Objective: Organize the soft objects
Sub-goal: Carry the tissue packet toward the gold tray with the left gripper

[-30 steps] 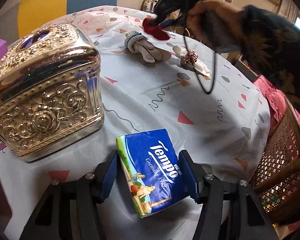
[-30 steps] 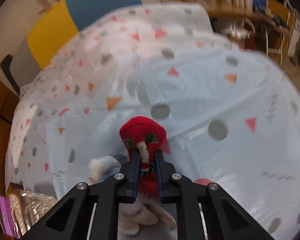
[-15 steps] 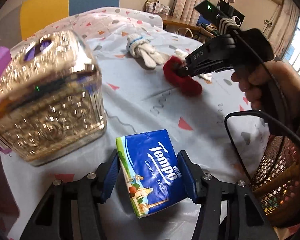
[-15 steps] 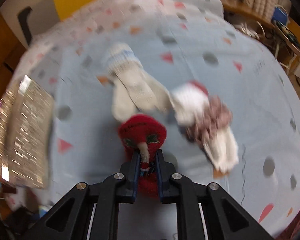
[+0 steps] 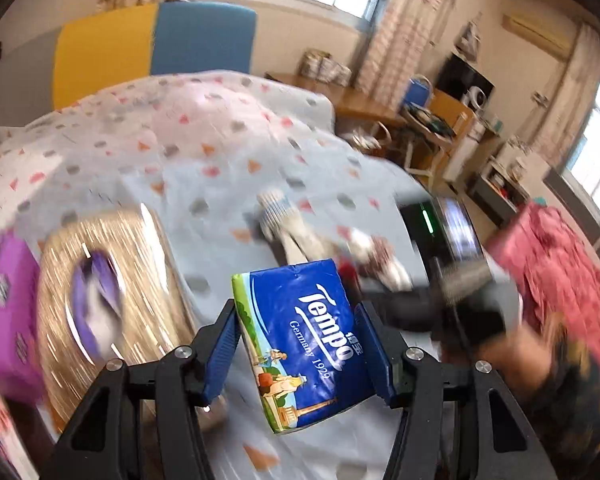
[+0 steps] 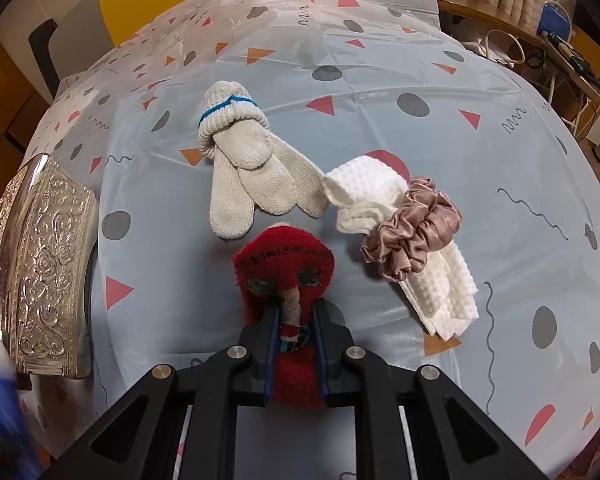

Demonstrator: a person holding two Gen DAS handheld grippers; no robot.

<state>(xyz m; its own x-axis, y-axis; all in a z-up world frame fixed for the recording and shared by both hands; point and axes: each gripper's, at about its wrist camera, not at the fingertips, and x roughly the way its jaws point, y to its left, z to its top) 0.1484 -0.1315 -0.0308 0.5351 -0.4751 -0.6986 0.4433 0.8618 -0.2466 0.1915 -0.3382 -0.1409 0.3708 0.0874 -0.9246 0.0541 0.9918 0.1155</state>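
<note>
My left gripper is shut on a blue Tempo tissue pack, held above the table beside the gold embossed tissue box. In the right wrist view my right gripper pinches a red knitted sock-like piece that rests low on the tablecloth; its jaws are starting to open with the piece still pressed between them. Just beyond it lie a pair of cream knit gloves, a white waffle cloth and a pink satin scrunchie on the cloth.
The patterned tablecloth covers a round table. The gold box stands at its left, with a purple box behind it. A yellow and blue chair back is at the far side; pink fabric lies right.
The left gripper has lifted with the tissue pack and its view has swung upward. The right gripper carried the red piece down beside the gloves and white cloth, then stopped.
</note>
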